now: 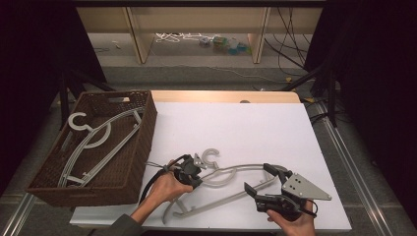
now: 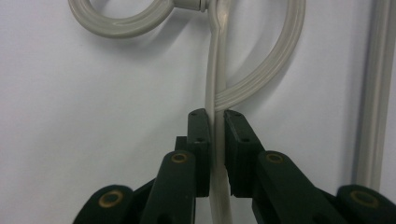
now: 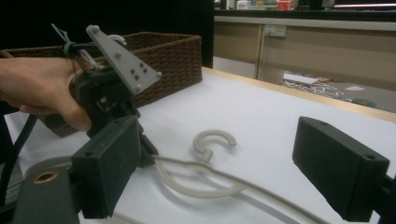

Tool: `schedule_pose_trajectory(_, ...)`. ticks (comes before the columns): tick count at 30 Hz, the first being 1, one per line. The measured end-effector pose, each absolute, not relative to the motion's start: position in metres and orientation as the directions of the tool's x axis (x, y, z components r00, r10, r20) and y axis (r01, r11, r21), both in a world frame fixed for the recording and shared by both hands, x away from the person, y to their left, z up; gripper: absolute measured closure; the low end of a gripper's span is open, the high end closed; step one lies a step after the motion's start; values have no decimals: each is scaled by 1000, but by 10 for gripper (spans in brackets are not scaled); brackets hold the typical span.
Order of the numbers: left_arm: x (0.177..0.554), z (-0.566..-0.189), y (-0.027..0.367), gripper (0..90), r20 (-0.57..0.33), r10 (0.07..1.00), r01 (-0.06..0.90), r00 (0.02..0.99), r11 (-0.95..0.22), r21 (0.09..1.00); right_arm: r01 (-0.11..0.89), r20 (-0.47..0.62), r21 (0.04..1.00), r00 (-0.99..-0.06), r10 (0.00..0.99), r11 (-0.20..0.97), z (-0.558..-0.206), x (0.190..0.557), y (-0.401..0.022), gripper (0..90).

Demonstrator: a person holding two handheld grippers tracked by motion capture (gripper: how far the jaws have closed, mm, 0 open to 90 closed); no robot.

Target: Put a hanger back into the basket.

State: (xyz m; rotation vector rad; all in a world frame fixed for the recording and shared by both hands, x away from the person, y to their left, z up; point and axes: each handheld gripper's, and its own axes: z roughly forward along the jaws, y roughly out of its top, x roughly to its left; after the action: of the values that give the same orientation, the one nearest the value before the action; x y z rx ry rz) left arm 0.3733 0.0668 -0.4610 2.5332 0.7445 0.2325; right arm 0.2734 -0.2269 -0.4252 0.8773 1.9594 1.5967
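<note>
White tabletop [image 1: 236, 123] is occupied by a grey hanger [image 1: 231, 173]. Its bar is clamped by the left gripper [image 2: 215, 140]. The right gripper [image 1: 259, 178] is held with jaws wide apart.

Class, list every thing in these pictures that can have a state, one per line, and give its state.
Left tool: shut on the grey plastic hanger on the table.
Right tool: open, jaws either side of that hanger's bar.
Grey plastic hanger on the table: lying flat on the white table.
Brown wicker basket: open-topped, holding other grey hangers.

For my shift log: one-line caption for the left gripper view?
Left gripper pinches the grey hanger on its thin bar just below the hook, over the white table.
</note>
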Motion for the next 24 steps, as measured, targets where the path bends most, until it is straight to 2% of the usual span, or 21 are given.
schedule_pose_trajectory(14,382,-433,92,816,61,591,456,804,-680,574,182,37,976,-683,730,120,-424,273,-228,160)
schedule_pose_trajectory(24,390,-424,110,816,46,639,491,768,-633,599,180,40,977,-682,730,115,-425,273,-229,160)
